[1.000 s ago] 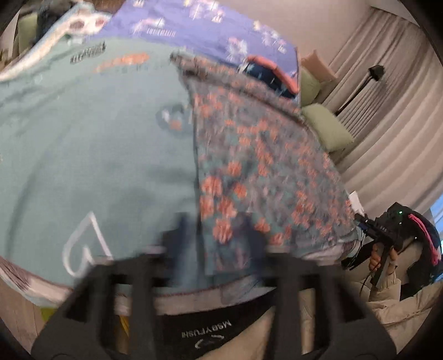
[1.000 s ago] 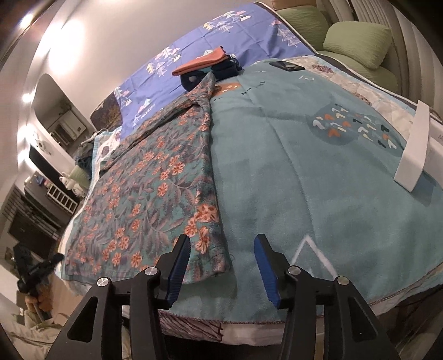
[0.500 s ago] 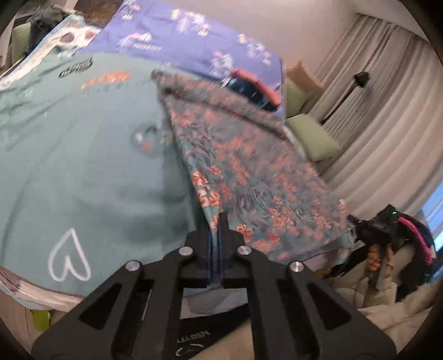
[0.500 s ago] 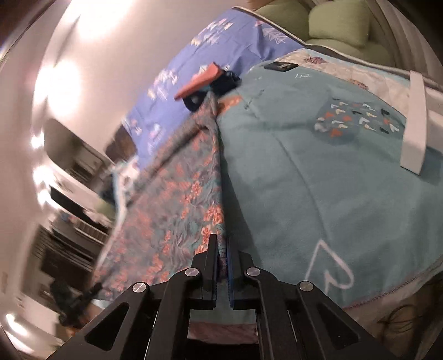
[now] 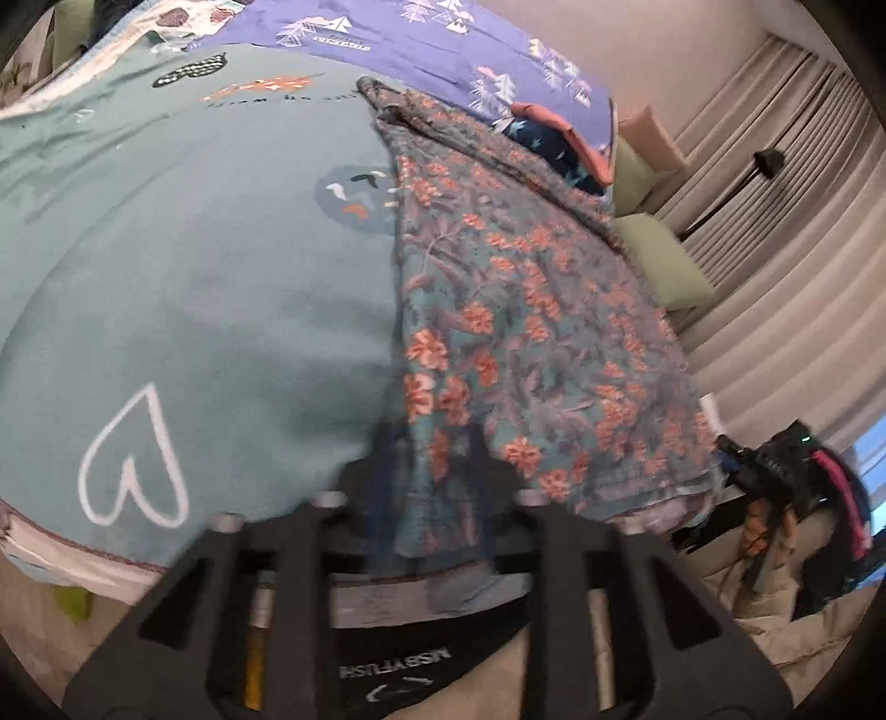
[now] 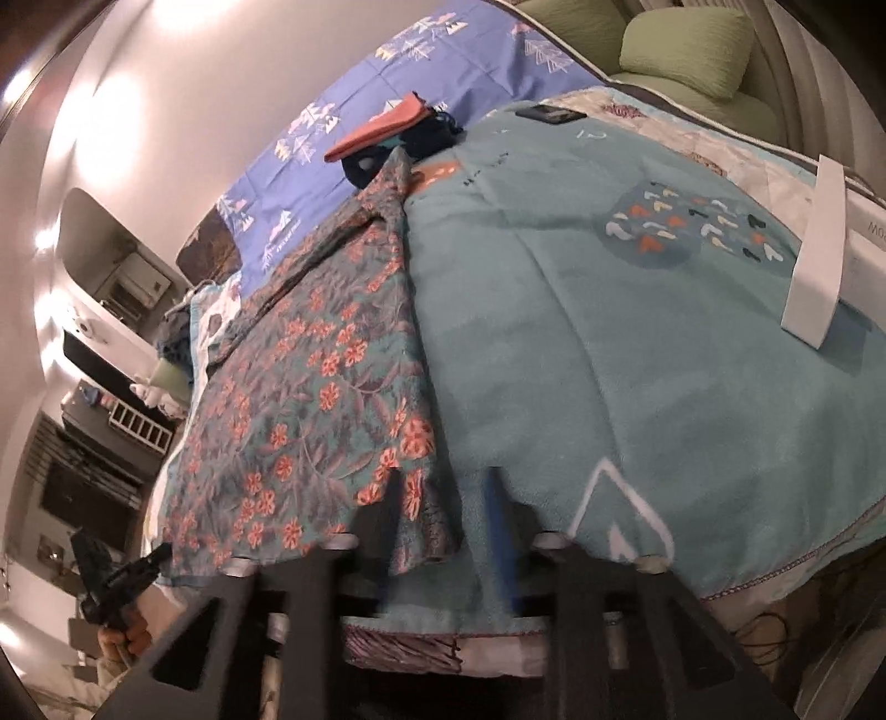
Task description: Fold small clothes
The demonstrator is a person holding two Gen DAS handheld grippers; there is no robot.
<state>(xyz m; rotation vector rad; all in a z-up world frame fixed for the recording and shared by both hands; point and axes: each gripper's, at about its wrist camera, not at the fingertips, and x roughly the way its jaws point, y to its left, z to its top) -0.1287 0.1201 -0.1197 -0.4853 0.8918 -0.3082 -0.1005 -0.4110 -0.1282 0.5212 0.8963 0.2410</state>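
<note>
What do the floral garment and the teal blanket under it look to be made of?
Floral garment: thin woven fabric, likely cotton or rayon, matte; it lies flat with fine creases and a crisp hem.
Teal blanket: soft fleece or terry-like knit, matte; fuzzy nap, stitched edge. Neither fibre can be told for certain.

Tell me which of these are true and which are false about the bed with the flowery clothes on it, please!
1. The flowery garment lies on a teal blanket. True.
2. A white heart outline is drawn on the blanket. True.
3. The left gripper is shut tight. False: its jaws stand apart and have just been opening, with the garment's corner between them.
4. The pillows at the head of the bed are red. False: they are green.
5. The garment is rolled into a ball. False: it is spread out flat.
</note>
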